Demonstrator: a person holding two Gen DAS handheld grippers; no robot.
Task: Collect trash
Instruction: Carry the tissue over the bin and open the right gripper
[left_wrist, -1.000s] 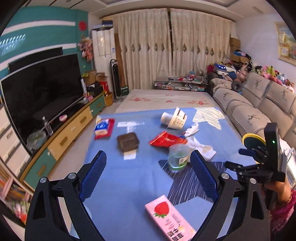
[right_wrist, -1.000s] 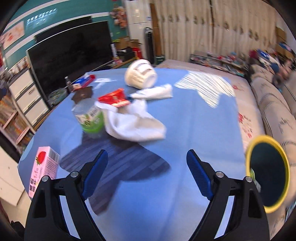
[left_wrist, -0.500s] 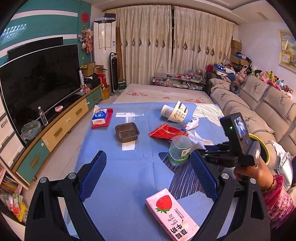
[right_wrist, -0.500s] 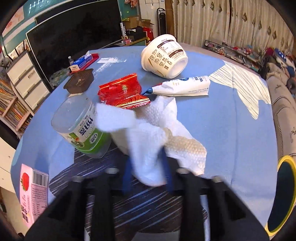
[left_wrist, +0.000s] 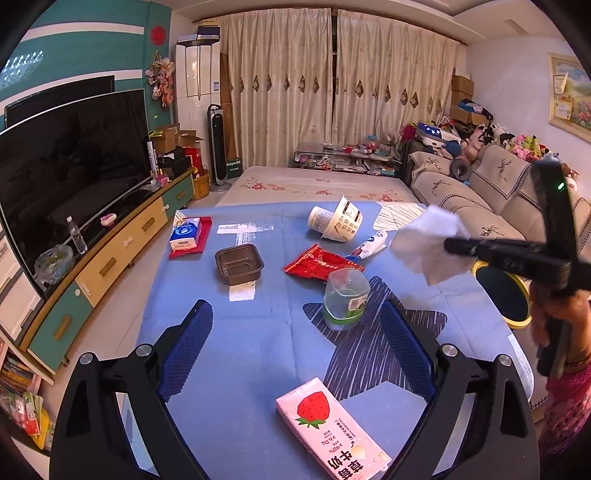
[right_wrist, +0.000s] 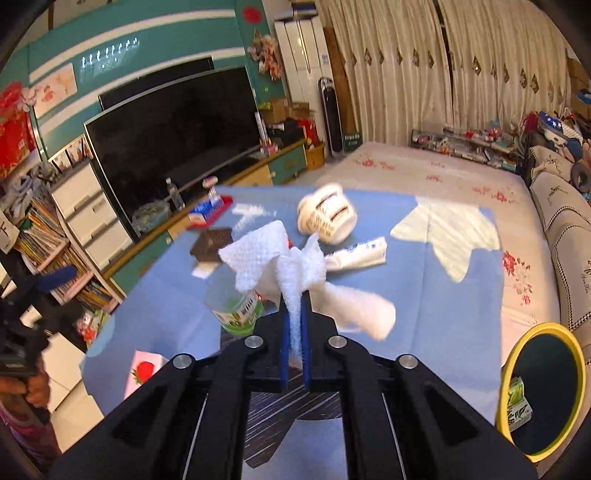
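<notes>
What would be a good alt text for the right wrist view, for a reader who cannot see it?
The right gripper is shut on a crumpled white paper towel, lifted above a blue table. Behind it lie a tipped paper bowl, a white tube and a plastic jar; a yellow-rimmed bin stands at lower right.

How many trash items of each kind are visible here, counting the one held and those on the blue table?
Paper towel, held in the right gripper: 1
Paper bowl: 1
Tube: 1
Red wrapper: 1
Plastic cup: 1
Brown tray: 1
Strawberry carton: 1
Tissue pack: 1
Total: 8
</notes>
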